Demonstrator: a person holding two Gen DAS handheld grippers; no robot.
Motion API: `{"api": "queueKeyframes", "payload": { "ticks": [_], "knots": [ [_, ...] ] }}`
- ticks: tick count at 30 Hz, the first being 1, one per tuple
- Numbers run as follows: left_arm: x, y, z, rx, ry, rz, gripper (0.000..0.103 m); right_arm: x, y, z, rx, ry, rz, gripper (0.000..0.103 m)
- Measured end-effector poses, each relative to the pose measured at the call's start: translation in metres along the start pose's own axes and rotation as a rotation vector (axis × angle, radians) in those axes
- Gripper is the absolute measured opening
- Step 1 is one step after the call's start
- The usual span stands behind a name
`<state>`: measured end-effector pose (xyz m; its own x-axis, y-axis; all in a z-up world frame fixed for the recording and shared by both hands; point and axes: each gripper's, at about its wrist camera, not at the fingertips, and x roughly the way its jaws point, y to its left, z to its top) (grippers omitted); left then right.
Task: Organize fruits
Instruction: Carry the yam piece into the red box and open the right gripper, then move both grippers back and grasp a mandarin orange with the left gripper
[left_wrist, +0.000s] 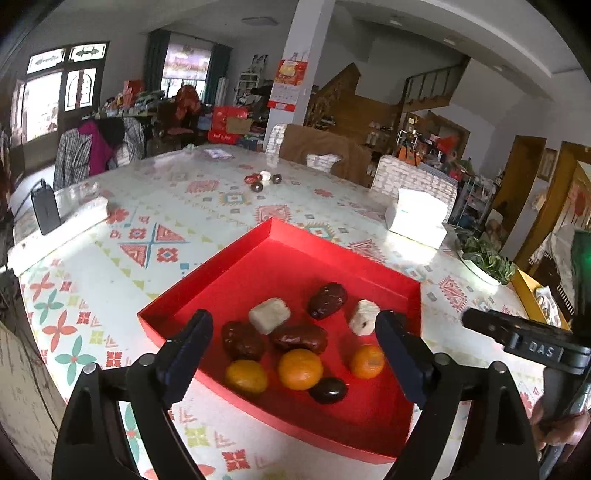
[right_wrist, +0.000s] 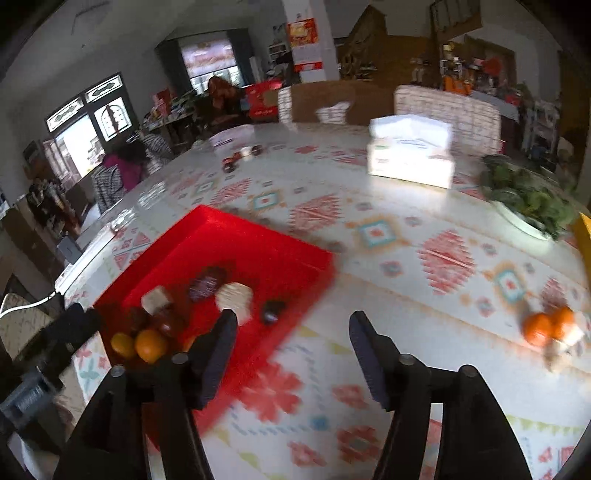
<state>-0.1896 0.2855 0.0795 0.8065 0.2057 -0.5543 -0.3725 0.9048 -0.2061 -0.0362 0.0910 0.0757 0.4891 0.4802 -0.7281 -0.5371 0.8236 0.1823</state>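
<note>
A red tray (left_wrist: 280, 236) on the patterned table holds three oranges (left_wrist: 300, 369), several dark red dates (left_wrist: 327, 300), two pale blocks (left_wrist: 269, 314) and a dark plum (left_wrist: 328, 390). My left gripper (left_wrist: 295, 354) is open and empty, hovering over the tray's near side. My right gripper (right_wrist: 291, 354) is open and empty, above the table just right of the tray (right_wrist: 258, 243); it also shows in the left wrist view (left_wrist: 517, 328). Two oranges (right_wrist: 546, 326) and pale pieces lie on the table at the right. More dates and a pale block (left_wrist: 264, 177) lie far back.
A white tissue box (left_wrist: 417, 218) stands at the back right. A bowl of greens (right_wrist: 524, 206) and a yellow box edge (right_wrist: 583, 240) are at the right edge. A black device (left_wrist: 45, 210) stands at the left. Chairs line the far side.
</note>
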Motion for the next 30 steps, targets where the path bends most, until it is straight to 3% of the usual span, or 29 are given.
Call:
{"api": "queueKeyframes", "payload": {
  "ticks": [8, 15, 21, 25, 30],
  "knots": [
    [-0.018, -0.050, -0.001, 0.135, -0.051, 0.049, 0.089, -0.037, -0.076, -0.028, 0.119, -0.028, -0.071, 0.073],
    [-0.021, -0.089, -0.009, 0.219, -0.041, 0.038, 0.089, -0.064, -0.133, -0.054, 0.215, -0.059, -0.100, 0.073],
    [-0.019, -0.114, -0.013, 0.222, 0.003, -0.054, 0.089, -0.095, -0.187, -0.070, 0.315, -0.110, -0.141, 0.073],
    [-0.007, -0.131, -0.016, 0.195, 0.067, -0.159, 0.089, -0.119, -0.236, -0.076, 0.439, -0.155, -0.183, 0.073],
    [0.011, -0.160, -0.017, 0.193, 0.150, -0.278, 0.089, -0.109, -0.272, -0.072, 0.496, -0.101, -0.216, 0.073]
  ]
}}
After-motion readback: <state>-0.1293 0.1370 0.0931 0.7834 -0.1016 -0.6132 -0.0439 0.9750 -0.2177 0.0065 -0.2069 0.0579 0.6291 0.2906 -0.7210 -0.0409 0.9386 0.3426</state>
